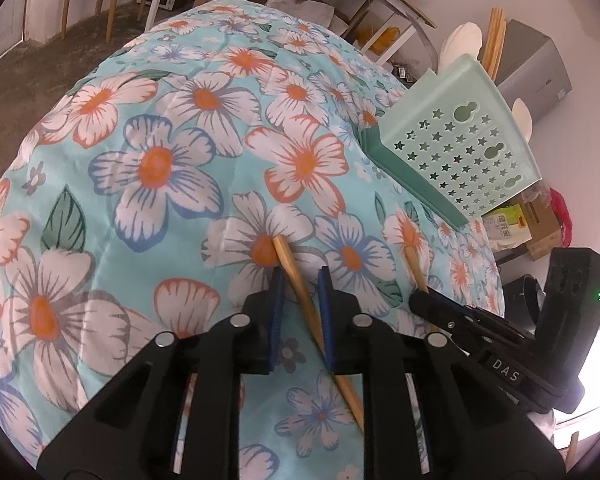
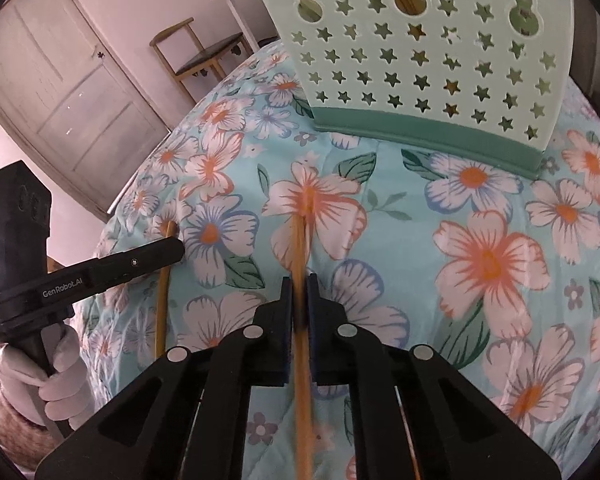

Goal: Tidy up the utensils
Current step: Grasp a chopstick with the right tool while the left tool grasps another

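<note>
Two wooden chopsticks lie on a floral cloth (image 1: 160, 160). One chopstick (image 1: 296, 276) runs slantwise between the blue pads (image 1: 277, 312) of my left gripper (image 1: 301, 272), which stands open, with gaps showing beside the stick. In the right wrist view that gripper (image 2: 176, 248) covers the same chopstick (image 2: 162, 312) from the side. My right gripper (image 2: 300, 280) is shut on the other chopstick (image 2: 300, 240), whose tip points at the pale green star-holed utensil holder (image 2: 420, 60). In the left wrist view the right gripper (image 1: 420, 300) sits at the right, on its chopstick (image 1: 413, 262).
The holder (image 1: 460, 140) stands at the cloth's far right edge, with white spoons (image 1: 464, 40) and wooden sticks (image 1: 494, 36) rising from it. A gloved hand (image 2: 56, 380) holds the left gripper. A chair (image 2: 204, 56), a door (image 2: 72, 100) and boxes (image 1: 532, 216) stand beyond the table.
</note>
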`<action>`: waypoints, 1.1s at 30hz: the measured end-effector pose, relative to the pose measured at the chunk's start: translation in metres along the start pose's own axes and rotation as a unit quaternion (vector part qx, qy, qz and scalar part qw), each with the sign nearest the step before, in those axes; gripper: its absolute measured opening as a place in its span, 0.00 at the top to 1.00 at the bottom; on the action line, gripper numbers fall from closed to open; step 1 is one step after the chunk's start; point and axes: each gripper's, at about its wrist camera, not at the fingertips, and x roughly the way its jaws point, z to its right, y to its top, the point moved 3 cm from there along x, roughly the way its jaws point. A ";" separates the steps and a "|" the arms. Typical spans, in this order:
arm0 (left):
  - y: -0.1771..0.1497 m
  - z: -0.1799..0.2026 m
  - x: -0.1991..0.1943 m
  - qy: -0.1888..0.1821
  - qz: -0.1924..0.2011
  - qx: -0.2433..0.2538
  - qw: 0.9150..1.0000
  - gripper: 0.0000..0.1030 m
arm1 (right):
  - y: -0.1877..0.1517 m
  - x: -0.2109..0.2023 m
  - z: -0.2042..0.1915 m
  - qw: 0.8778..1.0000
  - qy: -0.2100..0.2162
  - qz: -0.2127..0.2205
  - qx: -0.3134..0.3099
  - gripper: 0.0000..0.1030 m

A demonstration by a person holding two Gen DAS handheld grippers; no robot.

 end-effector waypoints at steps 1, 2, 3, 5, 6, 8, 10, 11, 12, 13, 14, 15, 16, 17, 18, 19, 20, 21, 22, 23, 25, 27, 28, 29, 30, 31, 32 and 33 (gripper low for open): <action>0.000 0.000 -0.001 -0.001 0.000 0.000 1.000 0.86 | 0.000 -0.002 0.000 1.000 -0.004 0.003 -0.002 0.94; 0.000 0.000 -0.002 -0.004 -0.002 0.000 1.000 0.86 | 0.000 -0.002 0.000 1.000 -0.007 0.005 -0.002 0.94; 0.000 0.000 -0.003 -0.010 -0.004 -0.001 1.000 0.86 | 0.000 -0.003 0.000 1.000 -0.010 0.006 -0.001 0.94; 0.001 0.000 -0.005 -0.019 -0.011 -0.007 1.000 0.86 | 0.000 -0.005 0.003 1.000 -0.012 0.007 0.003 0.94; 0.000 0.000 -0.006 -0.023 -0.014 -0.010 1.000 0.86 | -0.001 -0.006 0.004 1.000 -0.012 0.007 0.006 0.94; -0.002 0.001 -0.007 -0.028 -0.024 -0.011 0.999 0.84 | -0.002 -0.007 0.007 1.000 -0.011 0.007 0.010 0.94; -0.005 0.003 -0.007 -0.029 -0.031 -0.010 0.999 0.81 | -0.004 -0.008 0.009 1.000 -0.008 0.006 0.014 0.94; -0.006 0.004 -0.007 -0.029 -0.033 -0.010 0.999 0.81 | -0.004 -0.007 0.010 1.000 -0.006 0.005 0.016 0.94; -0.007 0.005 -0.006 -0.029 -0.035 -0.009 0.999 0.81 | -0.005 -0.007 0.010 1.000 -0.005 0.005 0.017 0.94; -0.009 0.006 -0.004 -0.027 -0.038 -0.009 0.999 0.81 | -0.005 -0.007 0.011 1.000 -0.004 0.005 0.017 0.94; -0.009 0.006 -0.003 -0.025 -0.038 -0.009 0.999 0.81 | -0.005 -0.007 0.011 1.000 -0.003 0.005 0.018 0.94; -0.010 0.007 -0.002 -0.024 -0.036 -0.009 0.999 0.81 | -0.005 -0.007 0.011 1.000 -0.003 0.004 0.018 0.94; -0.010 0.008 -0.002 -0.022 -0.035 -0.007 0.999 0.81 | -0.005 -0.006 0.011 1.000 -0.002 0.004 0.019 0.94; -0.011 0.009 -0.002 -0.019 -0.034 -0.004 0.999 0.81 | -0.005 -0.006 0.012 1.000 0.000 0.004 0.021 0.94; -0.010 0.010 -0.001 -0.018 -0.033 -0.003 0.999 0.81 | -0.005 -0.006 0.013 1.000 0.002 0.004 0.023 0.94; -0.010 0.011 -0.001 -0.017 -0.032 -0.002 0.999 0.81 | -0.005 -0.005 0.014 1.000 0.006 0.004 0.027 0.94; -0.010 0.012 0.000 -0.016 -0.031 -0.001 0.999 0.81 | -0.006 -0.006 0.015 1.000 0.009 0.004 0.030 0.94; -0.010 0.012 0.000 -0.015 -0.031 0.000 0.999 0.81 | -0.006 -0.006 0.016 0.999 0.011 0.004 0.032 0.94; -0.010 0.013 0.000 -0.014 -0.030 0.001 0.999 0.81 | -0.006 -0.007 0.017 0.999 0.014 0.004 0.034 0.94; -0.010 0.014 0.001 -0.013 -0.029 0.001 0.999 0.81 | -0.006 -0.007 0.018 0.999 0.016 0.004 0.035 0.94; -0.009 0.016 0.002 -0.010 -0.027 0.004 1.000 0.83 | -0.007 -0.008 0.019 0.999 0.019 0.004 0.037 0.94; -0.008 0.016 0.002 -0.009 -0.027 0.005 1.000 0.84 | -0.007 -0.007 0.019 0.999 0.021 0.004 0.039 0.94; -0.008 0.016 0.003 -0.007 -0.026 0.005 1.000 0.84 | -0.006 -0.007 0.019 0.999 0.022 0.003 0.039 0.94; -0.008 0.016 0.003 -0.007 -0.026 0.005 1.000 0.84 | -0.006 -0.007 0.019 0.999 0.023 0.003 0.040 0.94; -0.008 0.016 0.003 -0.006 -0.026 0.005 1.000 0.84 | -0.006 -0.007 0.019 0.999 0.025 0.003 0.041 0.94; -0.008 0.016 0.002 -0.005 -0.025 0.005 1.000 0.84 | -0.006 -0.007 0.020 0.999 0.026 0.003 0.042 0.94; -0.008 0.016 0.002 -0.004 -0.025 0.004 1.000 0.84 | -0.007 -0.007 0.020 0.999 0.027 0.003 0.043 0.94; -0.008 0.016 0.002 -0.004 -0.025 0.004 1.000 0.85 | -0.007 -0.007 0.021 0.999 0.029 0.003 0.044 0.94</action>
